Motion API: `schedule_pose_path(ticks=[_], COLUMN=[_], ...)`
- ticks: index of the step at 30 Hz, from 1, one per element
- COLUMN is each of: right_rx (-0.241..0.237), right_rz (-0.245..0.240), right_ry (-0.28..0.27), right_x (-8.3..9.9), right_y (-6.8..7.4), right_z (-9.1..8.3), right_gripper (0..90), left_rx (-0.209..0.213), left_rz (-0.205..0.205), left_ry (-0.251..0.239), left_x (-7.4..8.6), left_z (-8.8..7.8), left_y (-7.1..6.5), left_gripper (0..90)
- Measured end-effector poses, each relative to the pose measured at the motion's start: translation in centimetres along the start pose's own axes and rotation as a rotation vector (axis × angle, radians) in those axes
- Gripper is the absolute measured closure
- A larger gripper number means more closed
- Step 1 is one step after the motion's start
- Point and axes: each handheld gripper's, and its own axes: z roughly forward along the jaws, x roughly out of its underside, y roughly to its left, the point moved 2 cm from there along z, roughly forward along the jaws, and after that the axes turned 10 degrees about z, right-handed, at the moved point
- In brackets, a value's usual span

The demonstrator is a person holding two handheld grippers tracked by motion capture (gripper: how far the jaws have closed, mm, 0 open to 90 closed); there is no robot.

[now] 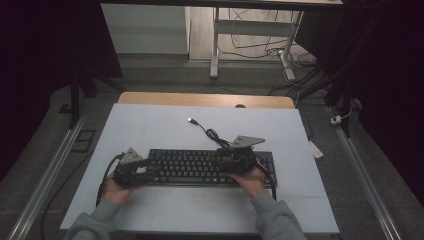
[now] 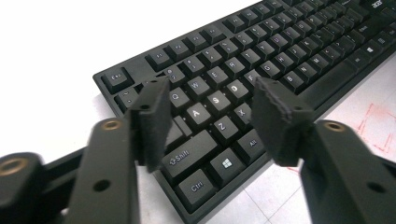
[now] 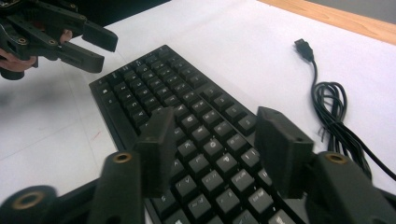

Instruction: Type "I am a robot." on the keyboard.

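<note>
Both grippers are sitting about half open with nothing pinched between the jaws. The left gripper (image 2: 208,123) hovers over the left end of the keyboard (image 2: 261,70), pads above the A/S/Z keys, while the right gripper (image 3: 212,149) hangs over the keys at the other end, and from the high view you can see the person's hands coming in from the near edge of the table, one gripper at each end of the board. The keyboard itself lies flat on the white mat (image 1: 165,125), a bit nearer the front edge than the back, roughly centred left to right. Its cable (image 1: 212,134) loops off the back edge toward the middle of the mat, with the USB plug (image 1: 190,120) lying loose beyond it. What could go sideways: if the person goes to lift it by the ends, jaws at that width probably need to drop past the rim, and closing too high would just mash keys or pop a keycap. An uneven lift could tilt the board, and that loose cable could drag or snag on the right gripper since it's coiled just beside it.
</note>
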Motion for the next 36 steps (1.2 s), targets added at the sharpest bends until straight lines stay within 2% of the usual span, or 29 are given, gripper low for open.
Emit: schedule_pose_path(ticks=[10,15,23,36], right_rx=[-0.032,-0.032,-0.027,-0.024], right_rz=[-0.032,-0.050,-0.051,-0.041], right_ry=[0.028,0.049,0.074,0.078], right_x=[-0.3,-0.4,-0.3,-0.2], right_y=[0.3,0.4,0.4,0.0], right_z=[1.7,2.4,3.5,3.8], right_gripper=[77.7,89.9,90.0,90.0], left_rx=[-0.005,-0.002,-0.004,-0.002], left_rz=[0.032,0.030,0.032,0.040], left_ry=[0.039,0.058,0.090,0.118], left_x=[0.3,0.5,0.9,1.3], left_z=[0.5,0.7,1.1,1.6], left_y=[0.0,0.2,0.4,0.5], left_gripper=[75.7,87.1,88.8,88.8])
